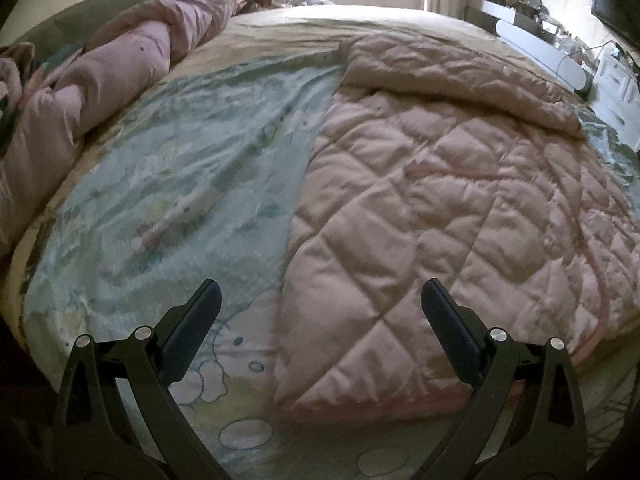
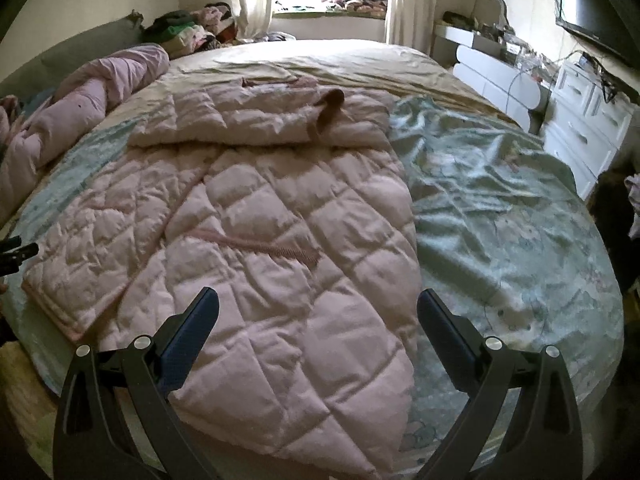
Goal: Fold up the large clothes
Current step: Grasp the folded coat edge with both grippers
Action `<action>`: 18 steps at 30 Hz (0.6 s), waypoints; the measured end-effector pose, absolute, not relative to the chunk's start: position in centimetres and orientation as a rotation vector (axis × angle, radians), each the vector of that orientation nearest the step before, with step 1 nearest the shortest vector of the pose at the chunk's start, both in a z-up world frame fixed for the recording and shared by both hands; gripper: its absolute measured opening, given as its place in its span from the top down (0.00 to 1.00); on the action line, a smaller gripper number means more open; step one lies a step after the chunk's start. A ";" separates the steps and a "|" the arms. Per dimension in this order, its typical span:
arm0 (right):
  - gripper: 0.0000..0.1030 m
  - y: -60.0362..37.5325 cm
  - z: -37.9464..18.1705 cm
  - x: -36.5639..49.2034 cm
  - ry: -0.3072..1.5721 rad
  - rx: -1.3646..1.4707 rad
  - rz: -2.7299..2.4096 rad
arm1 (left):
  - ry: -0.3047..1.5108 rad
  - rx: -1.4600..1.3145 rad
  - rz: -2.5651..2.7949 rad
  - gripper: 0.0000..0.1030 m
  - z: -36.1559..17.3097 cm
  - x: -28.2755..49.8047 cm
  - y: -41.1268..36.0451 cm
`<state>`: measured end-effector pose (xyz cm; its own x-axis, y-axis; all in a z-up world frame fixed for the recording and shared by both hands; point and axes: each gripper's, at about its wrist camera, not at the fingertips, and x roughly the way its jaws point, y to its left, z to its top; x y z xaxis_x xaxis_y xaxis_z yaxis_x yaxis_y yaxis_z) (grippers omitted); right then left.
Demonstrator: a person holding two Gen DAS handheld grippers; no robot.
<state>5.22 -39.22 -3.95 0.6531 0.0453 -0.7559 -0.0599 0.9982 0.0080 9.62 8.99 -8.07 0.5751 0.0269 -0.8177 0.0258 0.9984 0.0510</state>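
Bed [image 2: 320, 56], quilted coat's [image 2: 256, 216] sleeves indistinct

The bed [image 2: 340, 54] carries a pale green printed sheet [image 2: 500, 208] — on it the pink quilted coat [image 2: 260, 240] lies flat, reaching between the right fingers [image 2: 192, 328] — with a bunched lilac duvet [image 2: 100, 84] far left of them.

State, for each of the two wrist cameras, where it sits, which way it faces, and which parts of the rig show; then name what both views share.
Left wrist: on the left gripper, above the bed's near edge, facing the window; fingers open; the pink quilted coat lies to its right.
Right wrist: on the right gripper, directly over the coat, same heading; fingers open, the left gripper's tip at the left edge.
Shared: coat, green sheet, rolled pink duvet, window.
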 end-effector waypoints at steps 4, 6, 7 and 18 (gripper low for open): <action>0.04 -39.8 -5.0 4.8 0.881 -0.016 0.045 | 0.980 0.055 0.002 0.09 -8.9 9.2 9.4; 0.04 -40.2 -5.6 4.5 0.896 -0.010 0.039 | 0.991 0.040 -0.009 0.09 -9.3 9.1 9.6; 0.04 -40.5 -6.0 4.4 0.903 -0.008 0.035 | 0.994 0.037 -0.012 0.09 -9.5 9.1 9.6; 0.04 -42.1 -8.6 3.4 0.983 -0.004 0.030 | 1.051 -0.039 -0.099 0.09 -11.7 9.5 9.9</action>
<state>3.38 -42.07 -8.62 0.5542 0.0234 -0.8320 -0.0274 0.9996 0.0098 9.50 9.95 -11.74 0.4927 -0.1005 -0.8644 0.0628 0.9948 -0.0799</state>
